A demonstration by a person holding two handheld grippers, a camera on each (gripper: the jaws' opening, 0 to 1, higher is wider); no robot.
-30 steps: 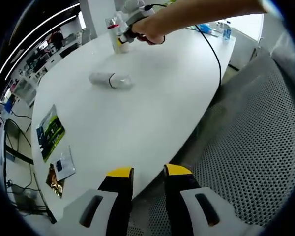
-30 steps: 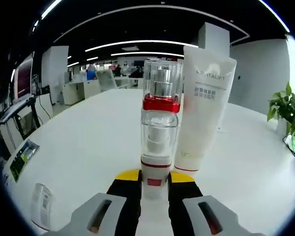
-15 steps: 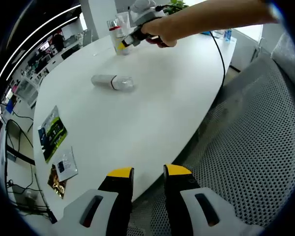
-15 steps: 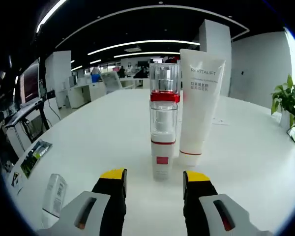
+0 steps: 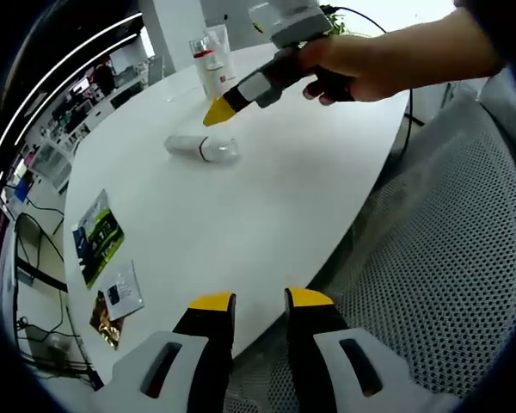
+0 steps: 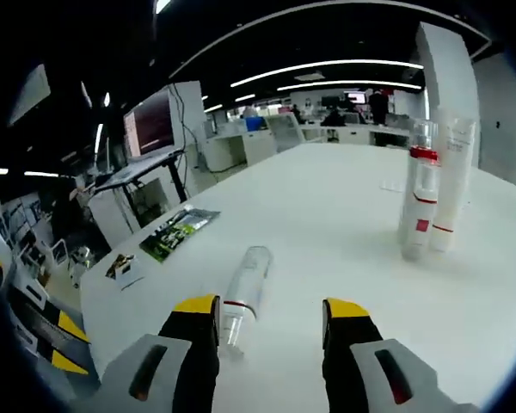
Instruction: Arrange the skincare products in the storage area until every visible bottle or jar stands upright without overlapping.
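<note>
In the left gripper view, the left gripper (image 5: 260,299) hangs by the near edge of the round white table (image 5: 267,206), its yellow-tipped jaws slightly apart and holding nothing. A clear bottle with a white cap (image 5: 201,147) lies on its side mid-table; the right gripper (image 5: 219,112), held in a hand (image 5: 361,70), hovers just above it.

In the right gripper view, the right gripper's jaws stand wide apart, empty, over the lying bottle (image 6: 243,289). A clear pump bottle with a red band (image 6: 415,203) and a white tube (image 6: 451,188) stand upright, touching, well apart from it. Printed sachets (image 6: 173,232) lie near the far edge.
</note>
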